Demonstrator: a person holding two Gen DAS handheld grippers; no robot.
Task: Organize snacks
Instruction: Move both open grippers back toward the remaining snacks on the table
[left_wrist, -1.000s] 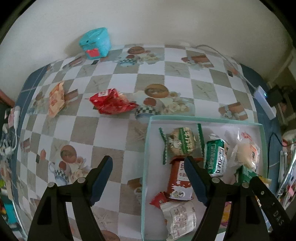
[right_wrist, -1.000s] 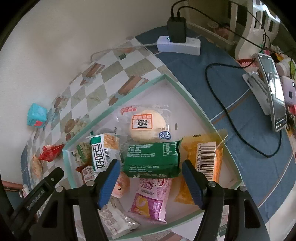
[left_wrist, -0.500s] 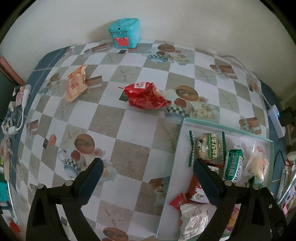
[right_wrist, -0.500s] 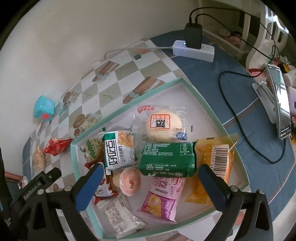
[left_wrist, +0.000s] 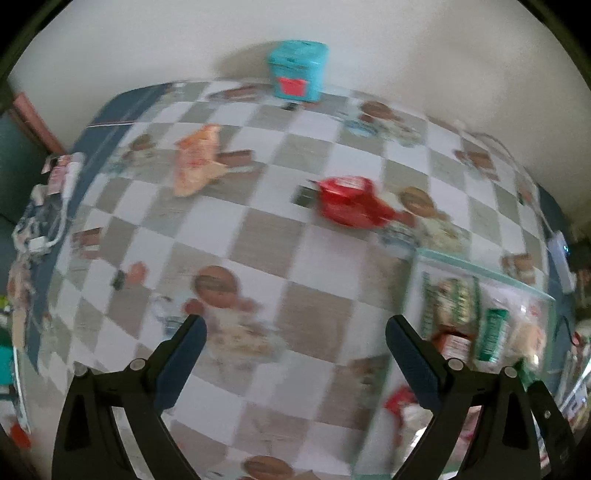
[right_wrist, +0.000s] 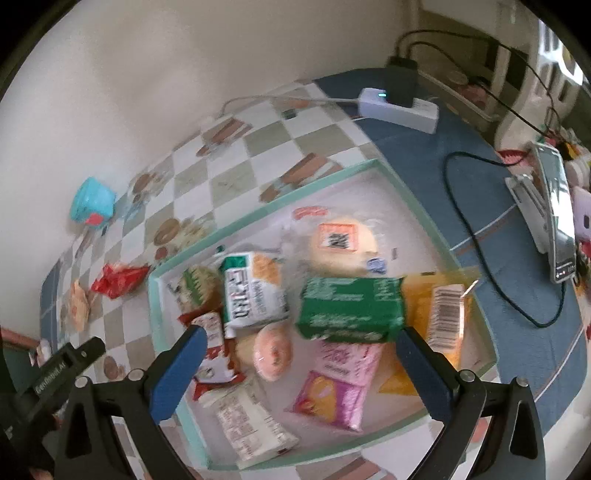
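Observation:
A clear tray with a mint-green rim holds several snack packets, among them a green pack, a round bun and a pink pouch. My right gripper hangs wide open above the tray with nothing between its fingers. My left gripper is wide open and empty over the checkered tablecloth, left of the tray. A red packet and an orange packet lie loose on the cloth beyond it.
A teal tin stands by the wall. A white power strip with a plugged charger, cables and a phone on a stand sit right of the tray. Small clutter lies at the table's left edge.
Both grippers opened wider. The left gripper moved left off the tray and out over the cloth, toward the red packet. The right gripper shifted slightly over the tray, baring a pink round snack.

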